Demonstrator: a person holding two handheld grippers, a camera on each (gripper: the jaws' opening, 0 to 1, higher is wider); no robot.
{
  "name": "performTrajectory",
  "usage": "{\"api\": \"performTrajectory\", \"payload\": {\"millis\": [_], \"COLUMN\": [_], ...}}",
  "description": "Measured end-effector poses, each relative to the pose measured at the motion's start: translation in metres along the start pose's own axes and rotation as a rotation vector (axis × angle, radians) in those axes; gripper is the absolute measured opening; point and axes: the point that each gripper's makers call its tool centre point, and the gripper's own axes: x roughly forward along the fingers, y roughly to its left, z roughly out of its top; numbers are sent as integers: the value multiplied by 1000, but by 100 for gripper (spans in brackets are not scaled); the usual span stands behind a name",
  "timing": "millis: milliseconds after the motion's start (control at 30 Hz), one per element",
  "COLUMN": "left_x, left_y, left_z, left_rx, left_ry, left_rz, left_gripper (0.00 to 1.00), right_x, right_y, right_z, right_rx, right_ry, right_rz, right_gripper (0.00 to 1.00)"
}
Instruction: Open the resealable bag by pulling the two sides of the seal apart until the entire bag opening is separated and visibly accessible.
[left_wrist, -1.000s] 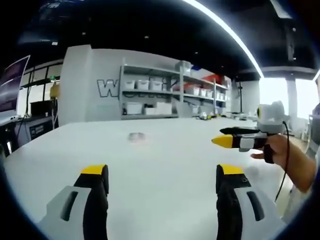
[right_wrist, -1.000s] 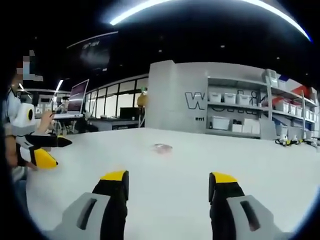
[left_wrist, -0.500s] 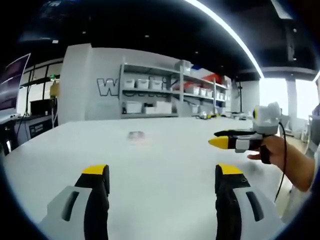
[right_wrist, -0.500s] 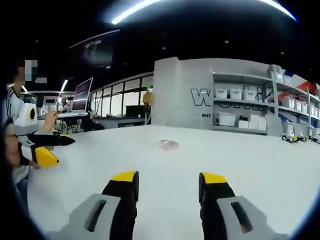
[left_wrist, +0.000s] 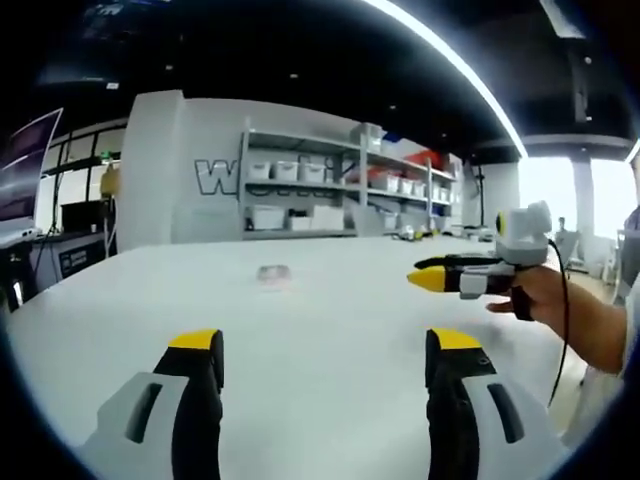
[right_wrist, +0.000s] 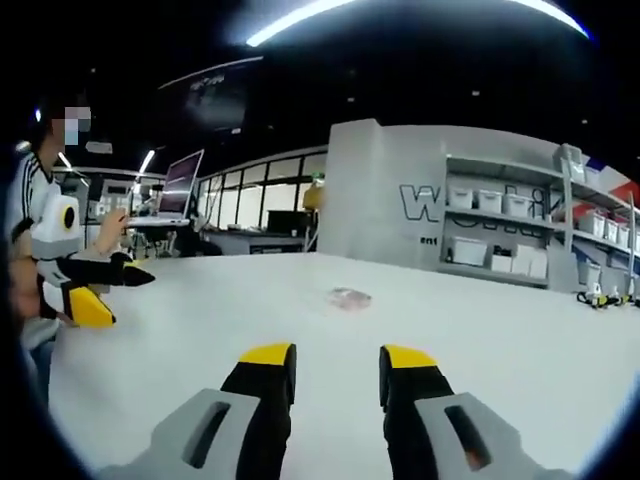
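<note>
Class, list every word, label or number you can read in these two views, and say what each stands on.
"W": large letter on the grey wall, the rest hidden behind the shelving.
"W" again on that wall in the right gripper view, with small lettering below, too blurred to read.
Labels on the shelf bins: unreadable.

Bright ceiling light strip (left_wrist: 450, 60), soft focus, fisheye-bent edges.
</note>
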Motion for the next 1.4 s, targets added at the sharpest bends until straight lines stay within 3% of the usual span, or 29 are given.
{"api": "performTrajectory", "payload": {"millis": [300,733,1400], "left_x": [1,0,-1], "left_y": [0,1,2], "left_z": [-1,-1,-1], "left_rx": [-2,-5,-4], "left_ry": [0,0,-5], "left_rz": [-4,-4,-2], "left_gripper": [82,82,82], "right_x": [6,30,63], "right_y": [0,0,-17], "right_z": [-5,-10,-21], "right_rx": [20,-16,1], "right_ry": [-2,38,79], "right_rz": [11,63,100], "right_gripper": [28,28,26]}}
